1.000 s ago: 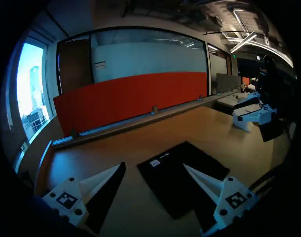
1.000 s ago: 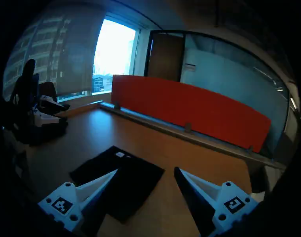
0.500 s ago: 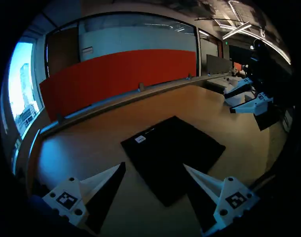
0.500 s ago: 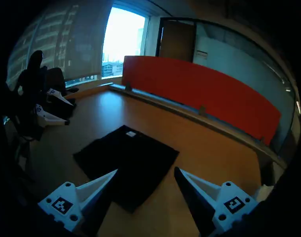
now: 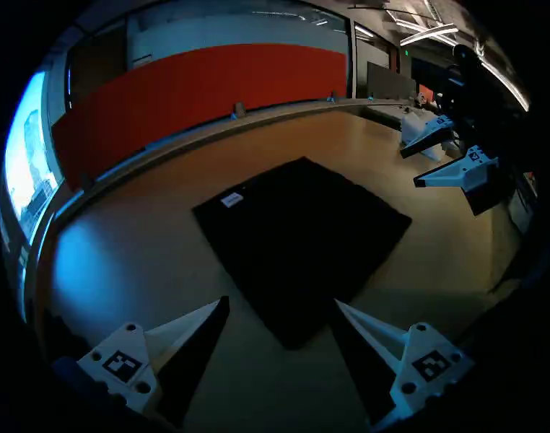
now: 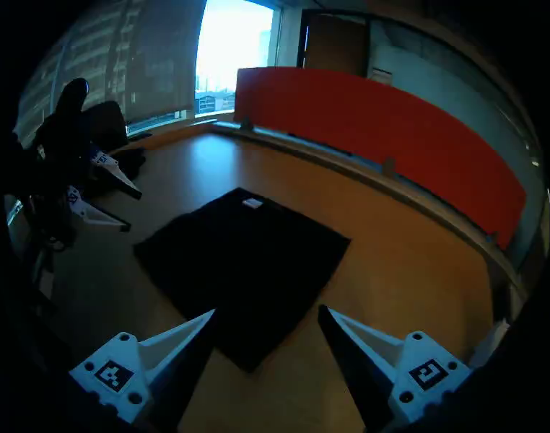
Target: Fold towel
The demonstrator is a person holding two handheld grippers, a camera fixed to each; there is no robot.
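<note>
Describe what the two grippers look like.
Left gripper and right gripper match: each has two white, wedge-shaped fingers tapering to points, with black inner faces and a square black-and-white marker near each base.

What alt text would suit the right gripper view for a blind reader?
A black towel lies flat on a wooden table, just ahead of the open right gripper. The left gripper hovers at far left; a red partition stands behind.

Black towel [image 5: 304, 231] with white tag [image 5: 232, 199], orange-brown table [image 5: 131, 267], red partition [image 5: 203, 86], white left claw [image 5: 280, 301].
</note>
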